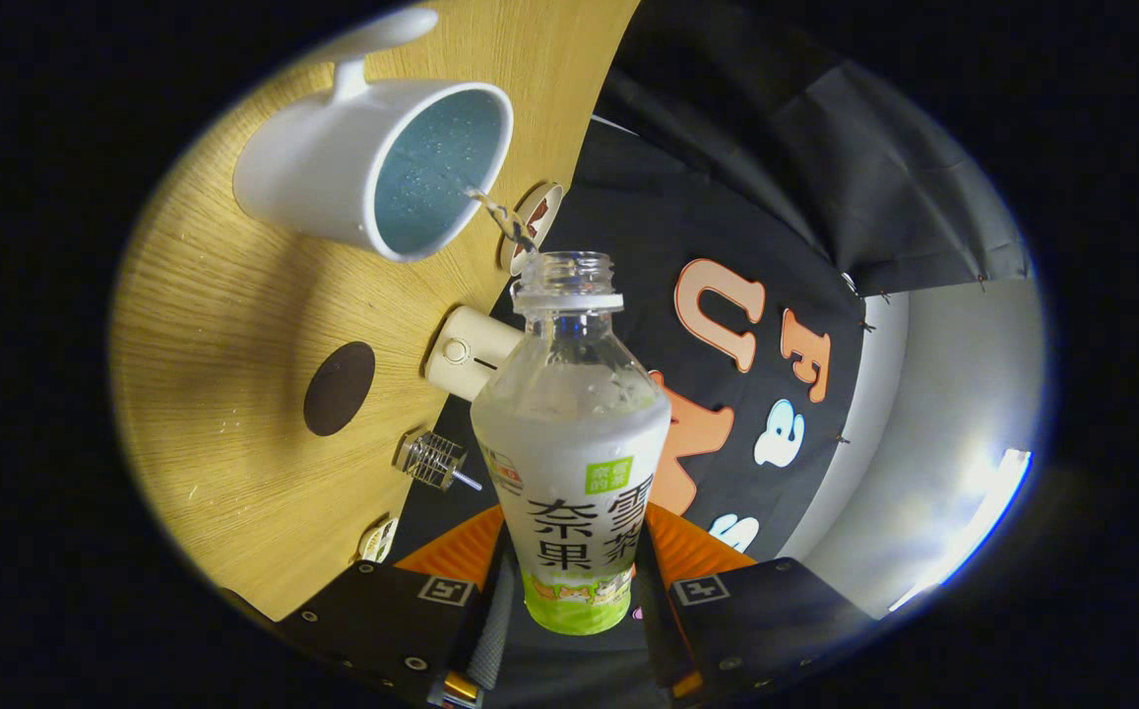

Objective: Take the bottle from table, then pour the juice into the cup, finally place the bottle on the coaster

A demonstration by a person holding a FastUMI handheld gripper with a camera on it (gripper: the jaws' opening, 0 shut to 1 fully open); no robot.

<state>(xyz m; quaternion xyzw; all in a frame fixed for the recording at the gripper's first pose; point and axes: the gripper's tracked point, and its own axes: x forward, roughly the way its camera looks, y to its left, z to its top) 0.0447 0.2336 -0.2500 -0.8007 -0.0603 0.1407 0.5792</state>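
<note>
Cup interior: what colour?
Blue-teal inside the white cup, clearest in the gripper view.

Claw: I see both fingers pressing on the bottle, one per side.
Tilt: I read it rolled sideways.

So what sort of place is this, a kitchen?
More likely a staged recording booth than a kitchen: a black cloth wall hangs behind a small wooden table, which holds a cup and a coaster. The gripper grips a bottle.
</note>
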